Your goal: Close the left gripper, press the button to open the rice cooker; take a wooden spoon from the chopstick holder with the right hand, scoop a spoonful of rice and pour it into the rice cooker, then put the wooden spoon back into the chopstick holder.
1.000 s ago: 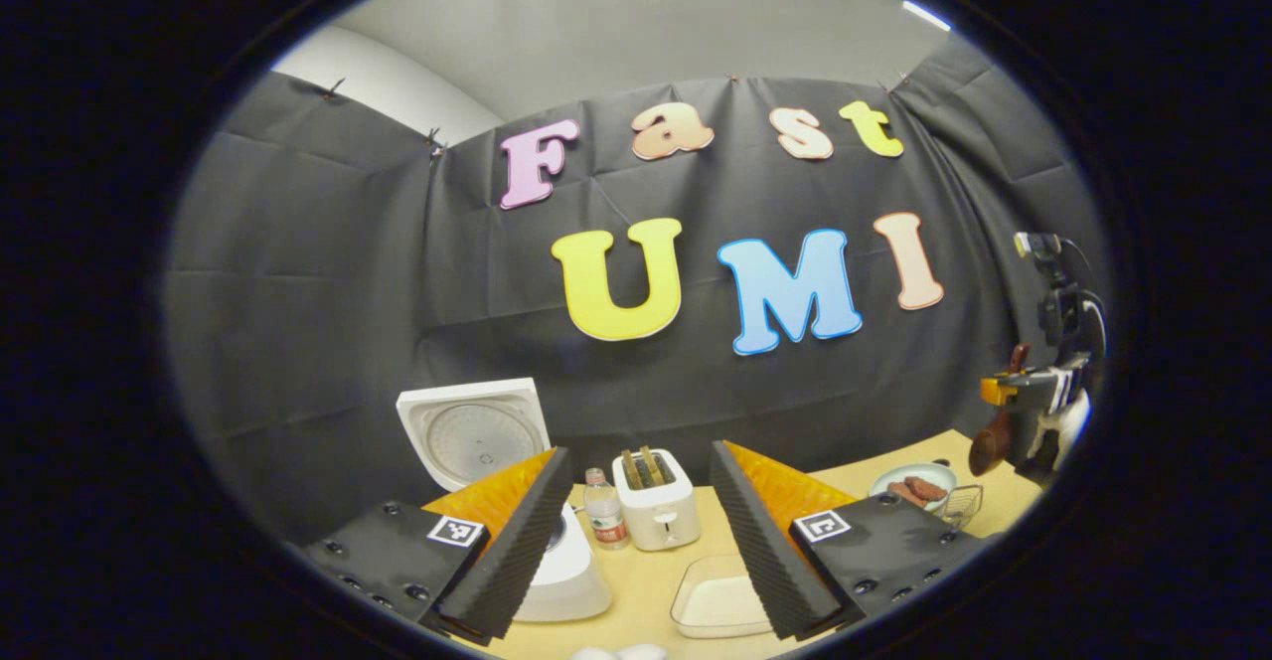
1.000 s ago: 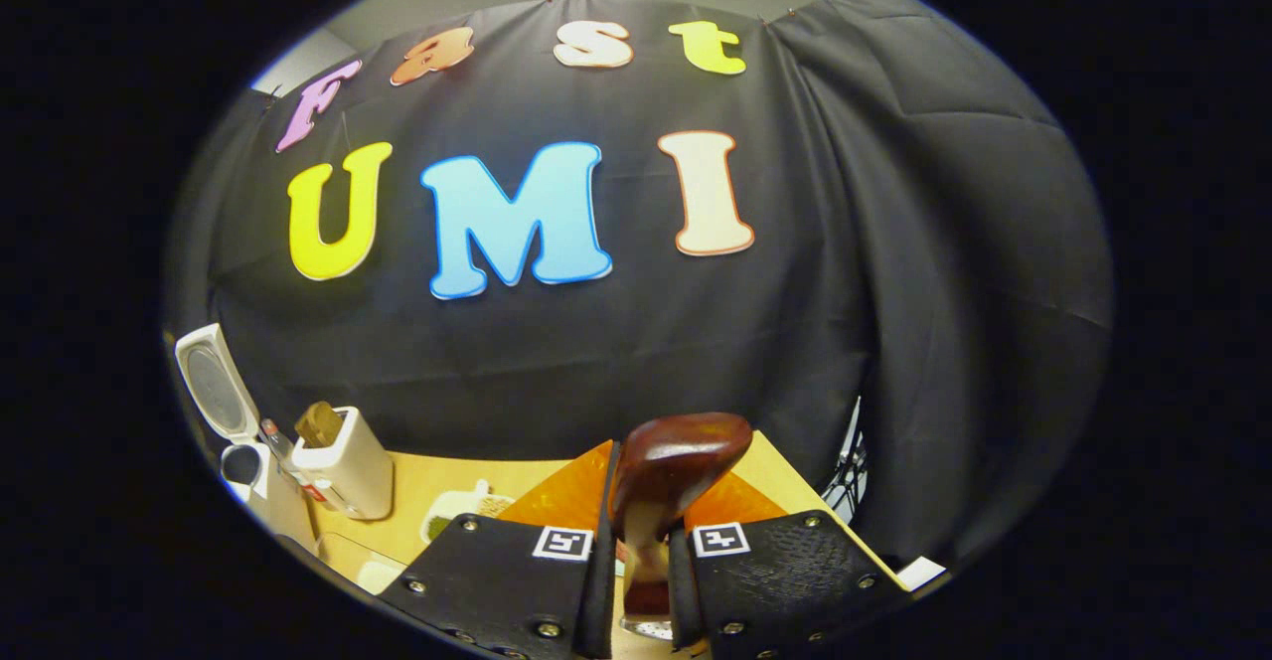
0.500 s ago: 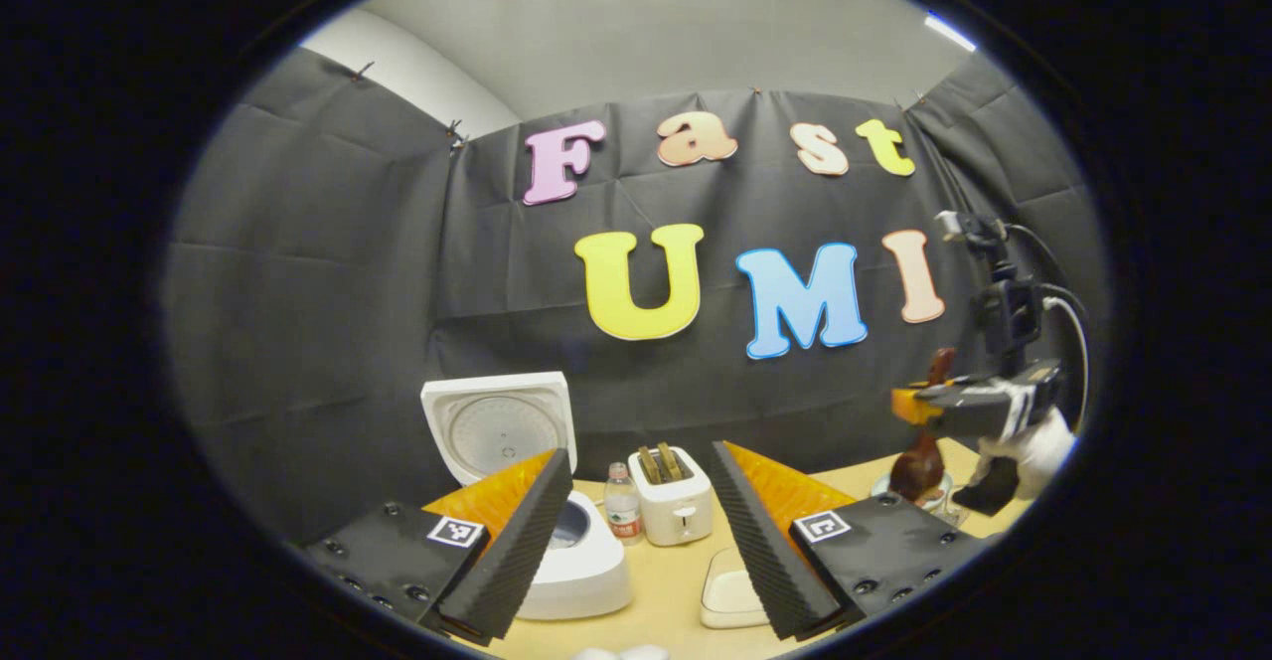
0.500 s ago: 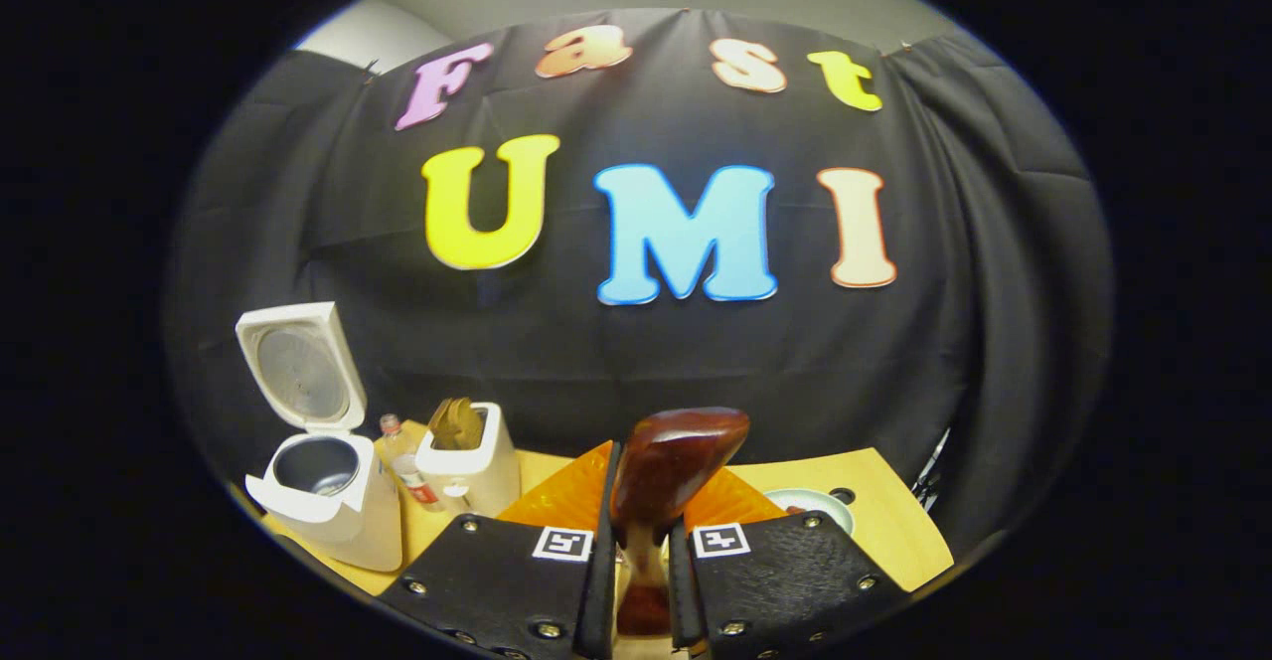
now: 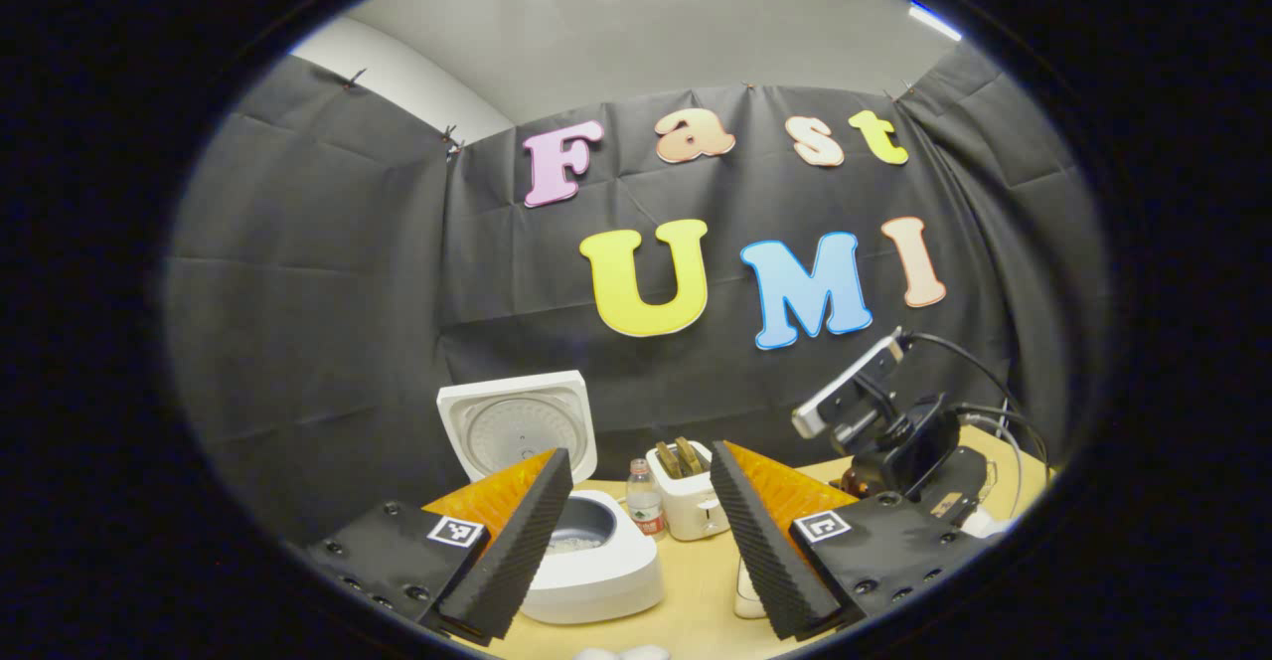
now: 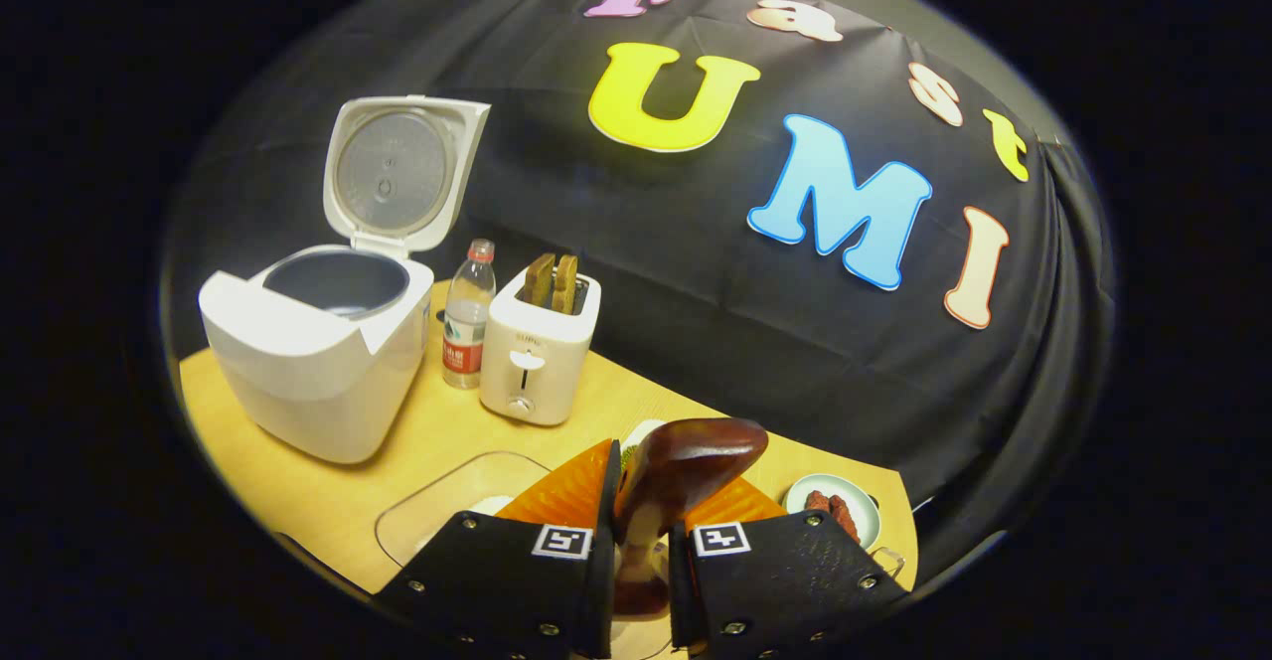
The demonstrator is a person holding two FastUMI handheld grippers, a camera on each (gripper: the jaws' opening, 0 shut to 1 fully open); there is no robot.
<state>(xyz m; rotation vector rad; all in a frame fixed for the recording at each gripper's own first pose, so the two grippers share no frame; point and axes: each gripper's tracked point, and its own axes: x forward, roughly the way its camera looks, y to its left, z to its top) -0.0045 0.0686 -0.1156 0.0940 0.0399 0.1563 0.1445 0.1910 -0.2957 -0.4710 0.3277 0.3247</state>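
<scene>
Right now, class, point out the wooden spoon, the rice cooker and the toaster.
wooden spoon (image 6: 696, 456), right gripper view, its bowl.
rice cooker (image 6: 313, 367), right gripper view, front wall.
toaster (image 6: 532, 357), right gripper view, front face.

A bottle (image 6: 467, 314) stands between rice cooker (image 6: 318, 362) and toaster (image 6: 537, 352).

No legible word or number was found on any object. Each finger of the left tongs (image 5: 641, 451) carried a square black-and-white coded marker (image 5: 455, 530): a pattern, no characters. The right tongs (image 6: 646, 471) bore a like pair. The toaster (image 6: 537, 352) front had a small dark brand mark (image 6: 526, 341), too small to read. The bottle (image 6: 465, 317) wore a red label (image 6: 460, 354), its print not resolvable.
</scene>
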